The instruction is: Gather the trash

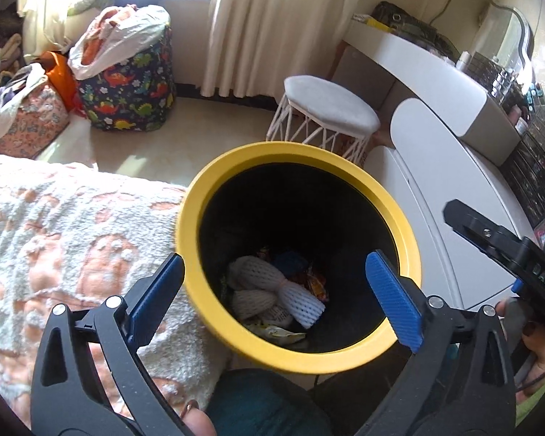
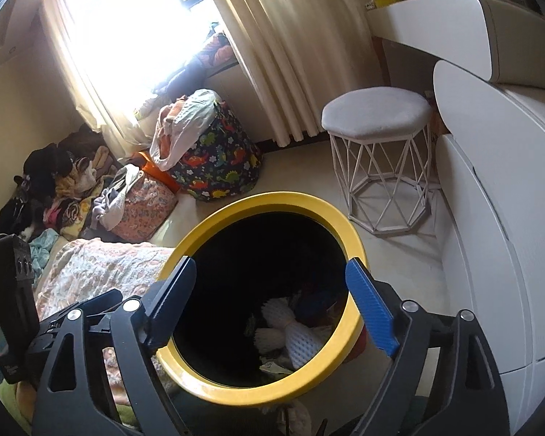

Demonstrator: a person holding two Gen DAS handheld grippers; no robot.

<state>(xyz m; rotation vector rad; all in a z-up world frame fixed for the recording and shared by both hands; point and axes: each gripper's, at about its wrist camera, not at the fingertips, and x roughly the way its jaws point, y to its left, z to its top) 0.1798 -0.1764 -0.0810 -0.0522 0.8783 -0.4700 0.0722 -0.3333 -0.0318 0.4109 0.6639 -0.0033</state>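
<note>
A black bin with a yellow rim point(image 1: 298, 152) stands beside the bed, seen from above in both views point(image 2: 283, 198). At its bottom lie white foam fruit nets point(image 1: 272, 290) point(image 2: 298, 338), colourful wrappers point(image 1: 316, 283) and a yellowish packet point(image 1: 276, 332). My left gripper point(image 1: 276, 258) hangs over the bin's mouth, jaws wide apart, nothing between its blue pads point(image 1: 392, 301). My right gripper point(image 2: 272, 263) is also above the opening, open and empty.
A fluffy peach-and-white blanket point(image 1: 54, 225) lies left of the bin. A white wire stool point(image 2: 378, 109) and a white cabinet point(image 2: 508, 218) stand to the right. A dinosaur-print bag point(image 2: 218, 160) and piled clothes point(image 2: 72, 189) sit under the curtained window.
</note>
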